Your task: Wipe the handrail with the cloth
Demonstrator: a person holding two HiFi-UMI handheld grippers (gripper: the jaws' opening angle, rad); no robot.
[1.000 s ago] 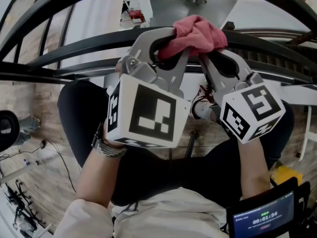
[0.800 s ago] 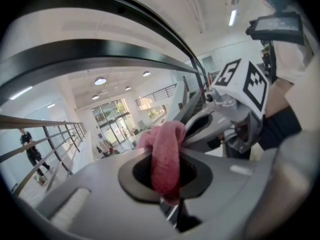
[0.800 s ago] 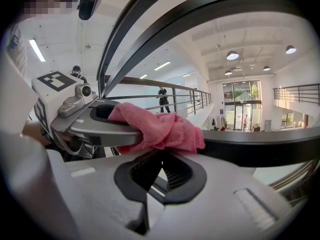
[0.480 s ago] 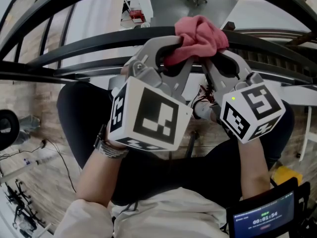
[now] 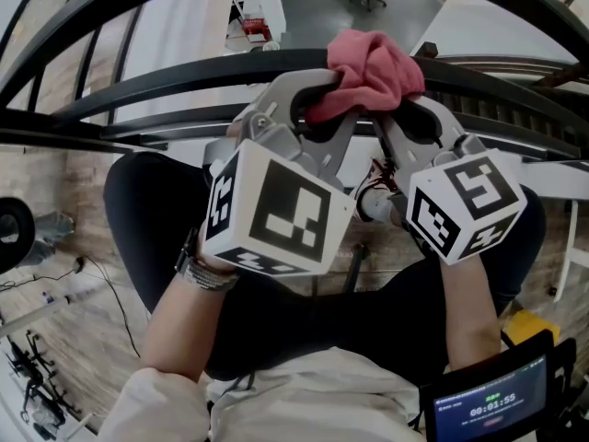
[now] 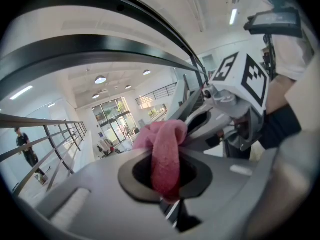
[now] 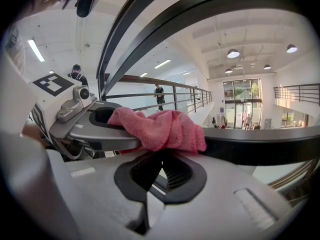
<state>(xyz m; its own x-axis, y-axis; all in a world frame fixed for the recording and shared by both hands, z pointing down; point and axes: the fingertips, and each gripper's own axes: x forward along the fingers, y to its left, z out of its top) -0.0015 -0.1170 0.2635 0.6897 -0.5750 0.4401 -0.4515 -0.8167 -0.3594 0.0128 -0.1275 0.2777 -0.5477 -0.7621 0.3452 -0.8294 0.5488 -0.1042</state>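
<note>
Nearest to you, the two marker cubes [image 5: 271, 215] fill the middle of the head view and hide most of what lies under them, so you could lose sight of how the fabric sits while you slide. From there the danger moves out to the tips. Each tool seems to bite only a small fold, so dragging with more press than grip could pull the cloth [image 5: 373, 67] free. It could then drop over the far side (the hall floor shows far below, at the top of the head view). The tools are also crowded close together and could knock each other if you move them at different speeds. The left gripper [image 5: 317, 95] has its jaws drawn together on a pink strip that runs down through the oval gap between them. The right gripper [image 5: 391, 109] is likewise closed, with its tips under the bundle, apparently nipping its lower edge, though the cloth covers the exact bite. The bundle rests on top of the dark handrail [image 5: 184, 79] in the upper middle of the head view, with both tools meeting beneath it.
</note>
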